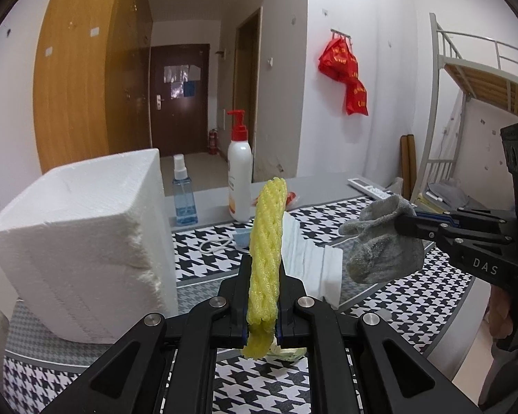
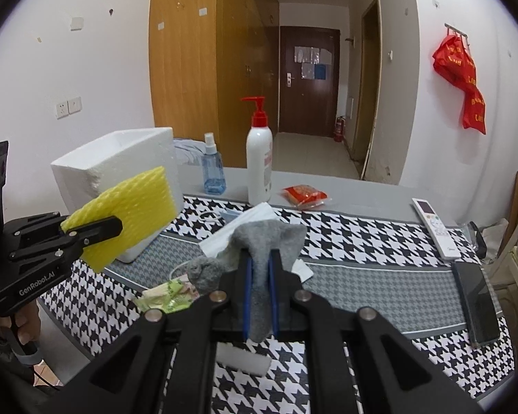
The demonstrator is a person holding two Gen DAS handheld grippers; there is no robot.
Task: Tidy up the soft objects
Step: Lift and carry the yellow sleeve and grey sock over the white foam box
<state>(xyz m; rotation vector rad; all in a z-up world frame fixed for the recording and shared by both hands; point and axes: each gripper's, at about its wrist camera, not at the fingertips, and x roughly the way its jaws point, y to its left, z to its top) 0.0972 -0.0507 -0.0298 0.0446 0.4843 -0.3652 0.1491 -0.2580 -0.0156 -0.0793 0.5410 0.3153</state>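
My left gripper (image 1: 263, 296) is shut on a yellow foam net sleeve (image 1: 266, 241), held edge-on above the table; it also shows in the right wrist view (image 2: 127, 214) beside the white foam box (image 2: 121, 162). My right gripper (image 2: 259, 289) is shut on a grey sock (image 2: 259, 252) that hangs above the table; in the left wrist view the sock (image 1: 380, 241) is at the right, level with the sleeve. A stack of white face masks (image 1: 310, 258) lies on the houndstooth cloth (image 1: 414, 303) below.
The white foam box (image 1: 83, 238) stands at the left. A blue spray bottle (image 2: 213, 169), a pump bottle (image 2: 259, 162), a red packet (image 2: 304, 195), a remote (image 2: 435, 227) and a phone (image 2: 476, 303) are on the table. Green wrappers (image 2: 165, 298) lie near the front.
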